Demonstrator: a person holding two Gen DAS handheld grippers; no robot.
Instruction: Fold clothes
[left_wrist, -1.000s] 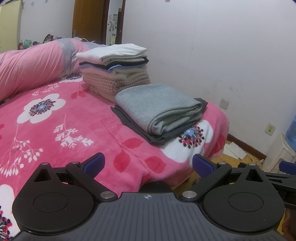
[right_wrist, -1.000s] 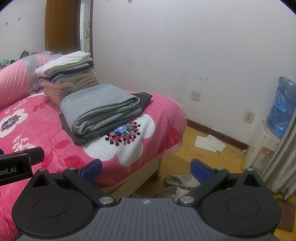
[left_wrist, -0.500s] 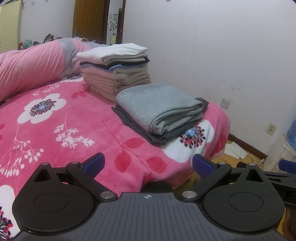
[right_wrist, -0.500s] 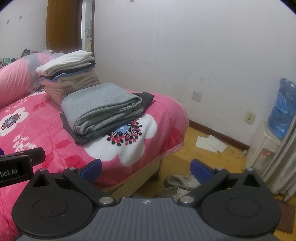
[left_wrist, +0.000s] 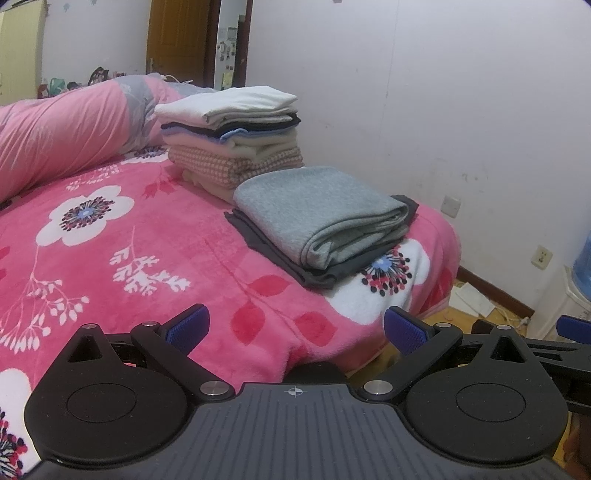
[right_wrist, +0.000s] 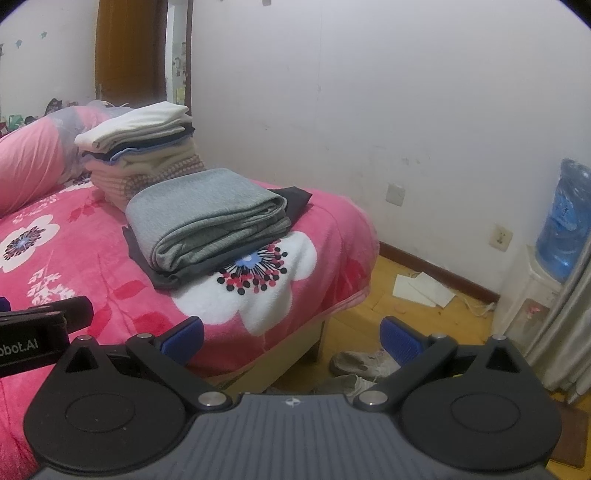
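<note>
Resting folded near bed's far right corner: grey garment (left_wrist: 321, 210) (right_wrist: 210, 210), lying atop dark folded garment (left_wrist: 317, 275). Just behind it, touching, taller stack of folded clothes (left_wrist: 232, 140) (right_wrist: 144, 151), white piece on top. Both sit on pink floral blanket (left_wrist: 147, 229) (right_wrist: 303, 229). Left tool (left_wrist: 295, 328) hovers above blanket's near edge, blue pads wide apart, empty. Right tool (right_wrist: 291, 338) hovers past bed edge above shoes (right_wrist: 354, 363) on wooden floor, pads likewise apart, empty. Water bottle (right_wrist: 567, 218) far right.
</note>
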